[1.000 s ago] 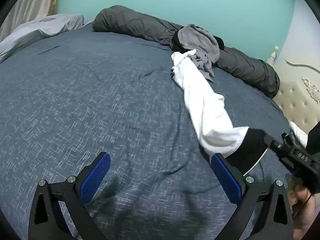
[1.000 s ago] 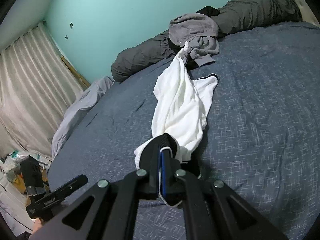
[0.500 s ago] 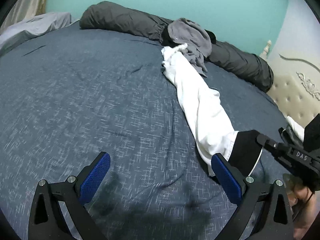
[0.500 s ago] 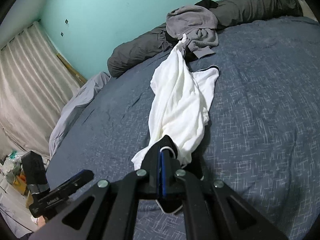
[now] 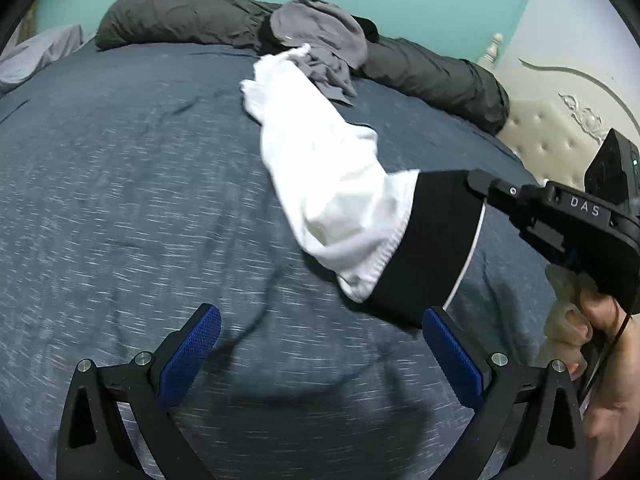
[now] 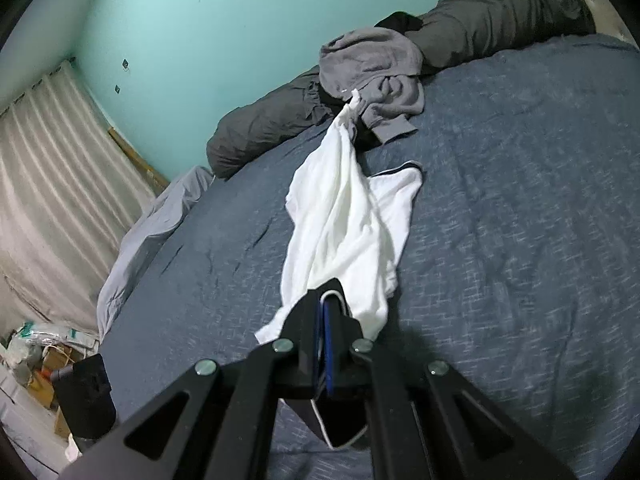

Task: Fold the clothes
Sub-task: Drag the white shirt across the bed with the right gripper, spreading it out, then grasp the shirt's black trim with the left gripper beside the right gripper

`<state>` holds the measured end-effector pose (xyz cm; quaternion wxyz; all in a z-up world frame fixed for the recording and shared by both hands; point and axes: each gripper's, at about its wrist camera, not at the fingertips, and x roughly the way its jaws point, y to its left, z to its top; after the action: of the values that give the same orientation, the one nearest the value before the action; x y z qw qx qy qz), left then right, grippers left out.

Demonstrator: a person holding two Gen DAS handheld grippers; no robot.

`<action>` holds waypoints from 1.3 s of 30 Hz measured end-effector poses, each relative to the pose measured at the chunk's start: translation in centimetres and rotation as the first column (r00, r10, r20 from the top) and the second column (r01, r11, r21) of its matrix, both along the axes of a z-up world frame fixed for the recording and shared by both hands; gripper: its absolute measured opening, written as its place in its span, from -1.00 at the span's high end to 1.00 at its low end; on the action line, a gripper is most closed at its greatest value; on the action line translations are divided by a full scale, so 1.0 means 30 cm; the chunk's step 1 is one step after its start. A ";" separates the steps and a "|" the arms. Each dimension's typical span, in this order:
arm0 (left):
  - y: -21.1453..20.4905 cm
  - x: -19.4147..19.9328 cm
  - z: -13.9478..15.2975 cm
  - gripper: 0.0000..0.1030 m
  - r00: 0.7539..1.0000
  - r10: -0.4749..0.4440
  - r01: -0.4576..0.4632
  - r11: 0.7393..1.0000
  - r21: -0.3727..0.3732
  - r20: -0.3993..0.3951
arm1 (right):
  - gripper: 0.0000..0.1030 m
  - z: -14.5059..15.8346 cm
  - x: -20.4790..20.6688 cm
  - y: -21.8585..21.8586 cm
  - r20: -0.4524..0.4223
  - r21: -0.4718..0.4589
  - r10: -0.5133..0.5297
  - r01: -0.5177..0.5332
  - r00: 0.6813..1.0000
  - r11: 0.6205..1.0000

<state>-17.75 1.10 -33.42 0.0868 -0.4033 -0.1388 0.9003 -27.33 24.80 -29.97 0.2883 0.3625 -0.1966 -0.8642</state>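
White shirt [image 6: 344,236]: soft, light, limp; R gripper [image 6: 326,340] fingers clamped on its black-trimmed edge. L gripper [image 5: 320,354] fingers wide apart, empty; free corner looks best hold.

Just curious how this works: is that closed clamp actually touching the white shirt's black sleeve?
Touching. The right wrist view shows the right gripper shut on the black sleeve of the white shirt, cloth pinched between its fingers.

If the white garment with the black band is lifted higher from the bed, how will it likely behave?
The white garment looks floppy: it hangs in soft folds from the right tongs, shut on its black band. It probably is light and will trail limp. Its far end touches the grey clothes pile, so it might drag them.
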 end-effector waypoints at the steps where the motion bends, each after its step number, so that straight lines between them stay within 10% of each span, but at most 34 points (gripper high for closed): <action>1: 0.012 -0.003 -0.003 -0.99 1.000 -0.010 0.010 1.000 0.006 0.002 | 0.96 -0.004 -0.003 0.015 0.002 0.003 -0.012 0.012 1.000 1.000; 29: 0.125 -0.127 -0.068 -0.99 0.992 -0.102 0.102 0.995 0.010 0.069 | 0.95 -0.189 -0.087 0.367 0.176 0.186 -0.395 0.363 0.902 0.913; 32: 0.124 -0.132 -0.073 -0.99 0.992 -0.104 0.104 0.995 0.016 0.072 | 0.76 -0.151 -0.082 0.359 0.130 0.223 -0.415 0.381 0.901 0.897; 35: 0.137 -0.143 -0.078 -0.99 0.989 -0.125 0.125 0.992 0.007 0.072 | 0.12 -0.132 -0.081 0.357 0.101 0.237 -0.429 0.397 0.898 0.887; 39: 0.144 -0.156 -0.081 -0.99 0.988 -0.137 0.137 0.991 0.004 0.070 | 0.11 -0.175 -0.094 0.415 0.162 0.207 -0.455 0.421 0.876 0.883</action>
<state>-22.43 5.40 -35.85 0.1434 -0.4433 -0.1133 0.8776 -30.14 37.25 -35.22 0.0318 0.4185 -0.2303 -0.8780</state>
